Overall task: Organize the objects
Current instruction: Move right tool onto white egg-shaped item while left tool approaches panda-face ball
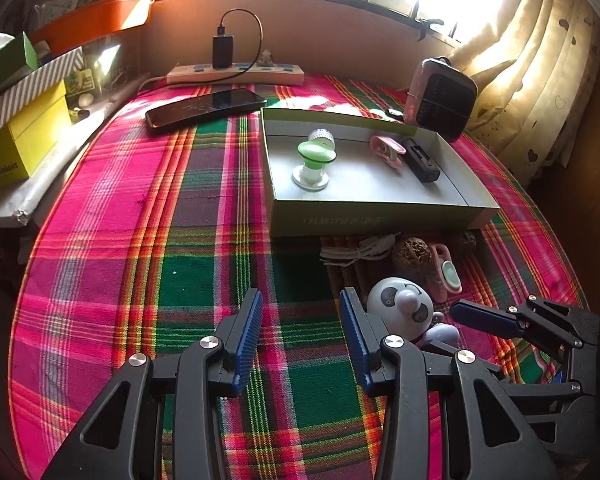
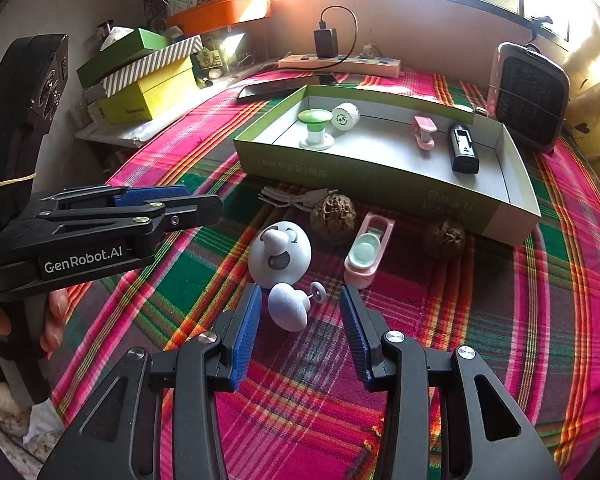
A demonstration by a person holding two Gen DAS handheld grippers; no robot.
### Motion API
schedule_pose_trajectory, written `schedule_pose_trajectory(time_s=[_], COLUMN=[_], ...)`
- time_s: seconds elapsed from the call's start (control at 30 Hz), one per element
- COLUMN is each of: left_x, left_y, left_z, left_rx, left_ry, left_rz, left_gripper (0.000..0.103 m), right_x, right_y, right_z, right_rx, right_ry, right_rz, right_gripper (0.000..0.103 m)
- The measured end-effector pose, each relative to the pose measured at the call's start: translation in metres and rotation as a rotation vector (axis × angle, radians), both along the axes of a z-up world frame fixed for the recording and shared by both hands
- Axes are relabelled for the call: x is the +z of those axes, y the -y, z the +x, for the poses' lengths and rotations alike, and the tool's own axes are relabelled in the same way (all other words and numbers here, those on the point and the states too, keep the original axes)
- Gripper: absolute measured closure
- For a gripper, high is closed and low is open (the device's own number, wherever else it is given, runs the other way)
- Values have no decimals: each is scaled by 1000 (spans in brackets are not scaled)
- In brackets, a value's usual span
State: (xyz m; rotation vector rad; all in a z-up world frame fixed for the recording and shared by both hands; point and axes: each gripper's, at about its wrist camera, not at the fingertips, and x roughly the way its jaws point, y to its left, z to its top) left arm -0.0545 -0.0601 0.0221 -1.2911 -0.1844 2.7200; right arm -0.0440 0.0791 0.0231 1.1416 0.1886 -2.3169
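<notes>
A white round-headed toy figure (image 2: 279,255) lies on the plaid cloth (image 2: 500,320), its pale lilac body (image 2: 288,306) reaching toward the right gripper (image 2: 300,312), whose blue-padded jaws stand apart on either side of that body without pressing on it. Just beside the toy rest a pink holder with a mint-green disc (image 2: 367,254), two wrinkled brown walnuts (image 2: 333,213) (the second (image 2: 444,238) sits nearer the box wall) and a coiled white cable (image 2: 296,198). Behind them stands the shallow green cardboard box (image 2: 340,168), holding a green-topped spool (image 2: 315,128), a white cap (image 2: 345,117), a small pink clip (image 2: 424,132) and a black rectangular gadget (image 2: 463,154). The left gripper (image 1: 300,312) hovers over bare cloth to the left of the toy, released, nothing between its pads. Farther back lie a dark phone (image 1: 206,108), a power strip (image 1: 236,72) with a black charger, and a small pink-edged heater (image 1: 440,98); stacked boxes (image 2: 140,80) sit at the left.
</notes>
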Motion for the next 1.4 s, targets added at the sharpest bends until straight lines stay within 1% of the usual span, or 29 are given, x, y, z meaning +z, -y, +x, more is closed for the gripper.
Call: schedule_pose_trajectory(time_s=[0.07, 0.33, 0.6, 0.63, 0.7, 0.73, 0.93, 1.03, 1.13, 1.4], left_x=[-1, -2, -3, -2, -2, -2, -2, -1, 1, 0], left_y=[0, 0, -3, -4, -5, -5, -10, -13, -15, -28], left_z=[0, -2, -4, -4, -4, -3, -4, -3, -3, -7], left_rx=[-4, -18, -27, -30, -32, -34, -51, -65, -80, -133], left_ry=[2, 13, 16, 15, 15, 15, 20, 16, 10, 25], left_rz=[2, 20, 20, 20, 19, 19, 30, 40, 68, 111], left_gripper=[65, 64, 64, 64, 64, 64, 64, 62, 58, 53], right_x=[-2, -3, -3, -3, -3, -3, -2, -2, -1, 0], right_y=[1, 5, 4, 4, 3, 2, -3, -6, -11, -30], right_z=[-2, -1, 1, 1, 1, 1, 1, 1, 1, 1], right_rx=[-2, 12, 19, 18, 14, 13, 4, -1, -13, -56], right_ry=[6, -27, -37, -36, -39, -39, -41, -42, -44, -49], right_rz=[7, 56, 56, 54, 56, 56, 55, 55, 55, 64], right_gripper=[61, 61, 61, 62, 70, 71, 71, 71, 71, 71])
